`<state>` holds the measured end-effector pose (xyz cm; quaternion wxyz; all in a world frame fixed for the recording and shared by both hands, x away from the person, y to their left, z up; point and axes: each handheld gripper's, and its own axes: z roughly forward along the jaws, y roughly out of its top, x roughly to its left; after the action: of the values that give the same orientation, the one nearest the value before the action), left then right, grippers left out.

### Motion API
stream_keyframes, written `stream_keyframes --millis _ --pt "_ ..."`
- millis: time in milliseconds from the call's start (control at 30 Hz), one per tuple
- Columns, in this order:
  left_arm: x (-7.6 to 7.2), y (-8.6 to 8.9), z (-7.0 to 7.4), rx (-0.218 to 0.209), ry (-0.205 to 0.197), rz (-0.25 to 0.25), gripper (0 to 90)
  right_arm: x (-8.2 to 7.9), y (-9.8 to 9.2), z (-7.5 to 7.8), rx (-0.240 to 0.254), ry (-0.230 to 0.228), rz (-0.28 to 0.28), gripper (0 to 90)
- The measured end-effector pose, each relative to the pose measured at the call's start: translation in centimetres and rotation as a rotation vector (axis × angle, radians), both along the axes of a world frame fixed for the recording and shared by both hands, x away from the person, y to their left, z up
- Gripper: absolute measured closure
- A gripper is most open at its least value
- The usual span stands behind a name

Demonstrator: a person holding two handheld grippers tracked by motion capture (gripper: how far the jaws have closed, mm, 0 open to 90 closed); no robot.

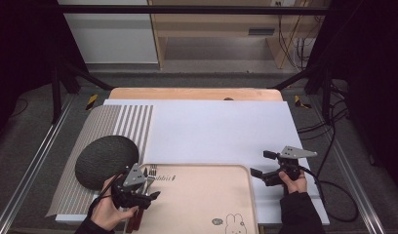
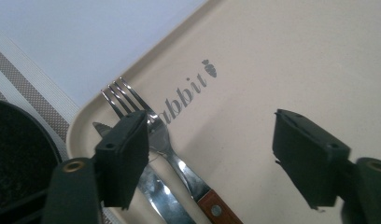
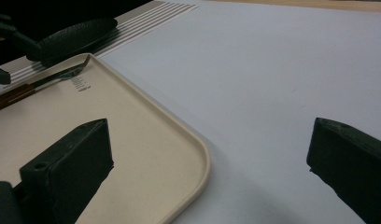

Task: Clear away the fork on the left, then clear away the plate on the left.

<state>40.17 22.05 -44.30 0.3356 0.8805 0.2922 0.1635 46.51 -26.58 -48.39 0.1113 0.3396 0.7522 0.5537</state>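
Note:
A beige tray (image 1: 202,195) printed with a rabbit lies at the table's front. A fork (image 2: 151,126) with a wooden handle and a knife (image 2: 158,198) lie side by side on the tray's left end. My left gripper (image 2: 208,116) hovers over them, open, with bare tray (image 2: 296,60) between its jaws; the fork's tines show past the left jaw. In the high view the left gripper (image 1: 150,184) sits at the tray's left edge. My right gripper (image 1: 262,163) is open to the right of the tray, over the white sheet (image 3: 272,70), holding nothing.
A dark textured oval dish (image 1: 107,160) rests on a striped grey placemat (image 1: 104,122) left of the tray. The white sheet (image 1: 211,126) covers the table's middle and right. Cables trail off the right edge.

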Motion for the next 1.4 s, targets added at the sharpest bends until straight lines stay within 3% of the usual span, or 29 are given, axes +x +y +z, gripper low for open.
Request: stream_keyframes --millis 300,500,667,1033,1400 --pt "0.3 1.2 0.9 -0.004 0.001 -0.006 6.5 0.0 0.0 0.1 0.005 -0.004 -0.003 0.4" --pt "0.3 1.7 1.1 0.011 0.013 -0.047 5.0 0.0 0.0 0.1 0.007 -0.002 -0.006 0.3" --pt "0.2 2.4 1.3 0.035 -0.005 -0.070 4.9 0.0 0.0 0.1 0.005 0.000 -0.009 0.4" --pt "0.2 4.6 1.9 0.117 -0.031 -0.066 5.7 0.0 0.0 0.0 -0.003 0.000 -0.010 0.4" --pt "-0.2 6.3 2.7 0.169 -0.052 -0.065 6.2 0.0 0.0 0.0 0.000 0.001 -0.011 0.4"
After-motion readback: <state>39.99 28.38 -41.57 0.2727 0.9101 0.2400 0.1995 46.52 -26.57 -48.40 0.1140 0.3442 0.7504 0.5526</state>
